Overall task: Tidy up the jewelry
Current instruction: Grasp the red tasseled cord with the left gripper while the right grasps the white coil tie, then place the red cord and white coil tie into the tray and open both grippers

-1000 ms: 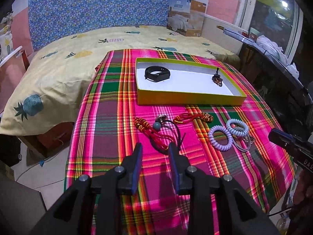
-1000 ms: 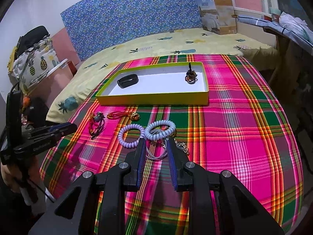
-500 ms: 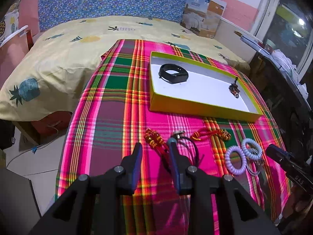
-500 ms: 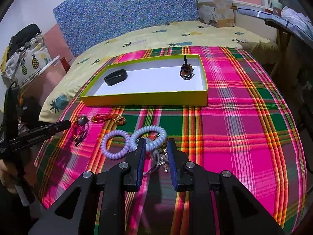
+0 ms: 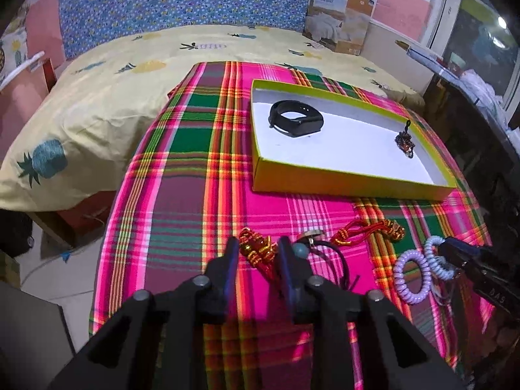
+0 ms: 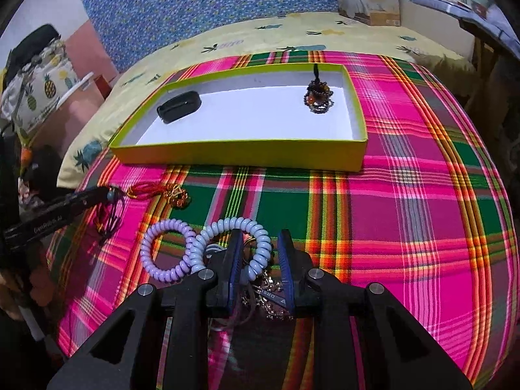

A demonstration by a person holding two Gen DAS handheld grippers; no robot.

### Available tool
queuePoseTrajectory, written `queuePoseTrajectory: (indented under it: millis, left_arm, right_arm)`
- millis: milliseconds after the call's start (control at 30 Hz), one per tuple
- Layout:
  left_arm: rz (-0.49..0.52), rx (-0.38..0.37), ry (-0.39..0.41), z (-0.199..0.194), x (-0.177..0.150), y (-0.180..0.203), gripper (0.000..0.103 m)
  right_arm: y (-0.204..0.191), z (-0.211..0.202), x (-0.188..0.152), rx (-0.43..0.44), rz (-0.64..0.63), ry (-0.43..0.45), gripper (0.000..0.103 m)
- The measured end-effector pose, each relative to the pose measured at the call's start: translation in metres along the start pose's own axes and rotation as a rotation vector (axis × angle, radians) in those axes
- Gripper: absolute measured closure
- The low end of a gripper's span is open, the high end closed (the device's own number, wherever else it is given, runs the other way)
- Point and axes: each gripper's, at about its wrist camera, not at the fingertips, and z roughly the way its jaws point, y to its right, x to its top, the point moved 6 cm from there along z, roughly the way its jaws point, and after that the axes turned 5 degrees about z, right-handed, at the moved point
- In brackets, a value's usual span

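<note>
A woven plaid cloth (image 5: 182, 175), matt, covers the bench. The tray (image 6: 247, 152) looks like cardboard, with smooth yellow-green walls and a white paper floor. The wristband (image 5: 295, 118) is matt black rubber or plastic. The coil hair ties (image 6: 165, 250) are glossy plastic. The knotted cords (image 5: 367, 230) are shiny red thread.

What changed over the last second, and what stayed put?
Both grippers came down to the plaid cloth. The left gripper now straddles the red knotted cord, jaws closing. The right gripper straddles the blue coil bracelet, jaws closing. Nothing is lifted. The tray and its contents are unchanged.
</note>
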Motion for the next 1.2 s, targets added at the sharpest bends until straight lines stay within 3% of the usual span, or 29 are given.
queuePoseTrajectory:
  millis: [67, 233, 733, 1200]
  left_arm:
    - [0.008, 0.004, 0.004, 0.000, 0.000, 0.000, 0.084]
    - [0.016, -0.002, 0.017, -0.004, 0.001, -0.001, 0.095]
    - [0.046, -0.072, 0.110, -0.050, 0.006, 0.009, 0.095]
    - [0.085, -0.104, 0.142, -0.065, 0.024, 0.021, 0.095]
  right_arm:
    - [-0.003, 0.002, 0.000, -0.004, -0.018, -0.006, 0.092]
    - [-0.003, -0.002, -0.002, -0.009, -0.029, 0.015, 0.093]
    - [-0.002, -0.045, 0.007, 0.023, 0.012, 0.143, 0.094]
    - [-0.004, -0.057, 0.017, 0.030, 0.011, 0.179, 0.093]
